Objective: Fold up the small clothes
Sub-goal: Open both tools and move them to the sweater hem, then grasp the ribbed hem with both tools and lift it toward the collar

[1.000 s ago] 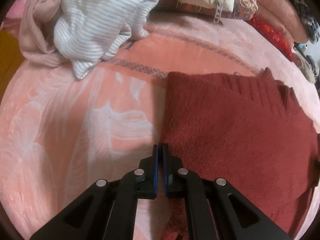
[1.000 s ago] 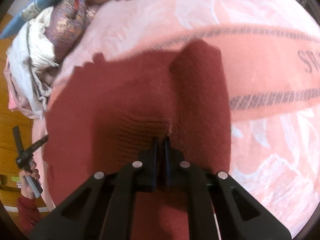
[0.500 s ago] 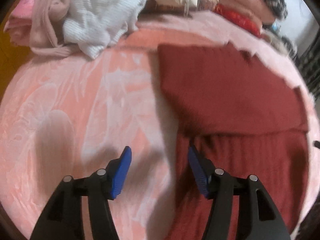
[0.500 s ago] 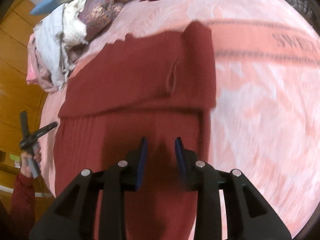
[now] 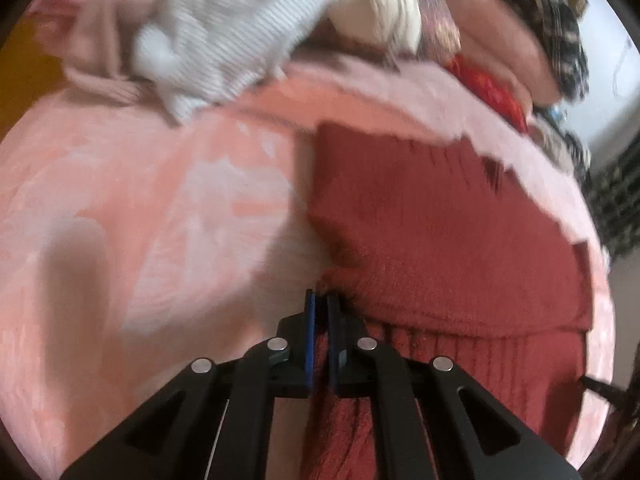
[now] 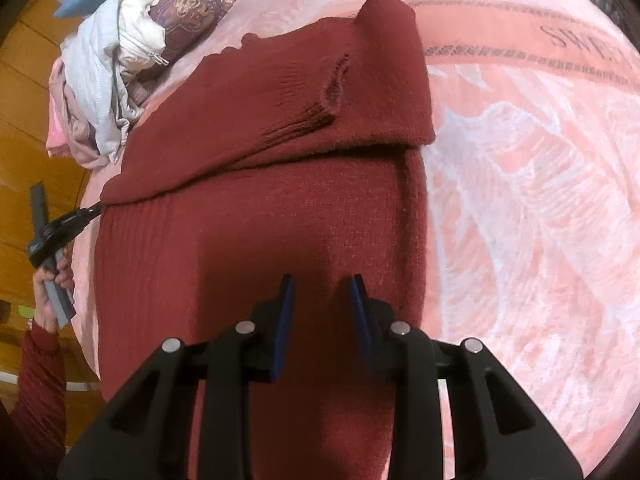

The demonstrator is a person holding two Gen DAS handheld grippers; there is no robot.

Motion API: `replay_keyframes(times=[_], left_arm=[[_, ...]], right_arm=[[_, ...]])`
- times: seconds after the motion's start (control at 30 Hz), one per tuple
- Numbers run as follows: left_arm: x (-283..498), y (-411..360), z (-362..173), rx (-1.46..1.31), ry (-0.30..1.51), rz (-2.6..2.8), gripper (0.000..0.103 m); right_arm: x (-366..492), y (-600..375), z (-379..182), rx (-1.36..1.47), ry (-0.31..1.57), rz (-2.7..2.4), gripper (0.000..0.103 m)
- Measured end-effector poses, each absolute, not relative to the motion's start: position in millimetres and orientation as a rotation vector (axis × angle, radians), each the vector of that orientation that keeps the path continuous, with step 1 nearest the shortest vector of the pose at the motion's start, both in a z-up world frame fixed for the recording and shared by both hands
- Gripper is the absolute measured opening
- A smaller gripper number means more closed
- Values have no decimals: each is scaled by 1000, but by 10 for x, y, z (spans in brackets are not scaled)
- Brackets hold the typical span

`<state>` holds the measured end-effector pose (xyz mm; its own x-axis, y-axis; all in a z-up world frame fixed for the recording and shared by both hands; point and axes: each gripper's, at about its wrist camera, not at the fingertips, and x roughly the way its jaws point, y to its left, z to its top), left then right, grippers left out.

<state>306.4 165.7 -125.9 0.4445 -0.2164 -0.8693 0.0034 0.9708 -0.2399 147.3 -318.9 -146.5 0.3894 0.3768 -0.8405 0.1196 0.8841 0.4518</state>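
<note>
Now we are midway through folding the dark red knitted sweater point(image 6: 256, 240), which lies on the pink patterned blanket point(image 6: 520, 200) with its top part already turned down over the body. Our left gripper point(image 5: 321, 300) has just been closing and pinches the sweater's left edge at the fold line. Our right gripper point(image 6: 322, 284) hovers above the lower body, fingers apart, nothing between them. Next, we judge, the right must take the opposite edge so both can carry the next fold evenly. No containers show; only a heap of pale unfolded clothes point(image 6: 104, 64) lies beyond.
</note>
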Motion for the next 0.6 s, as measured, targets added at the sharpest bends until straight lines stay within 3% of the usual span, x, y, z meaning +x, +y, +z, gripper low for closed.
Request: replay_keyframes(times=[0.13,0.2,0.33,0.37,0.4,0.47,0.5,0.6], left_arm=[[3083,1966,-1489,-125,1155,68,0],[3079,2191,-1590,-247,1186,38,0],[2854,2295,-1439,-311,1178,-26,0],[2775,2268,-1393,-306,1189,-51,10],[2640,2229,-1328,-288,1198,-86,32],[2425,2173,-1254,-265,1203,-135,59],[2230,2139,-1226,-257,1215,-179,63],[1887,2076,-1287,-242,1293,-243,65]], right_arm=[[1485,-3164,-1516,445,1199,166,27],[1483,-3170,-1522,454,1200,159,28],[1387,-3154,-1457,425,1209,143,41],[1322,-3149,-1433,408,1221,138,41],[1243,-3144,-1408,398,1229,136,41],[1009,-3131,-1353,389,1247,137,46],[896,-3118,-1339,390,1259,140,53],[401,-2985,-1328,369,1310,185,58]])
